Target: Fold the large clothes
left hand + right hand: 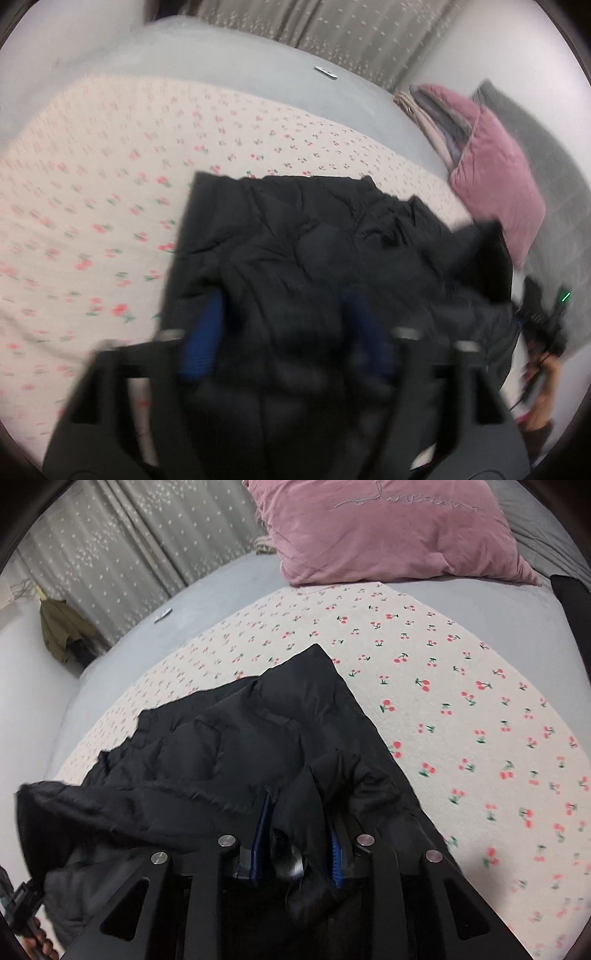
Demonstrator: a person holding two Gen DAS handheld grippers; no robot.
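While both my claws clamp bunched fabric, the black puffer jacket [236, 746] spreads ahead of them across the cherry-print sheet [461, 701].

My right gripper [300, 834] has its blue pads [336, 853] closed most of the way onto a thick fold of the jacket's near edge, padding bulging up between them; from there the garment runs forward and leftward, one corner pointing toward the pink pillow [388, 535]. My left gripper [284, 325], blurred in its own view, has a wad of the same jacket [295, 236] filling the gap between its blue fingers [207, 332], the rest lying flat just beyond on the sheet [110, 166], with the pillow [495, 173] off to the right.
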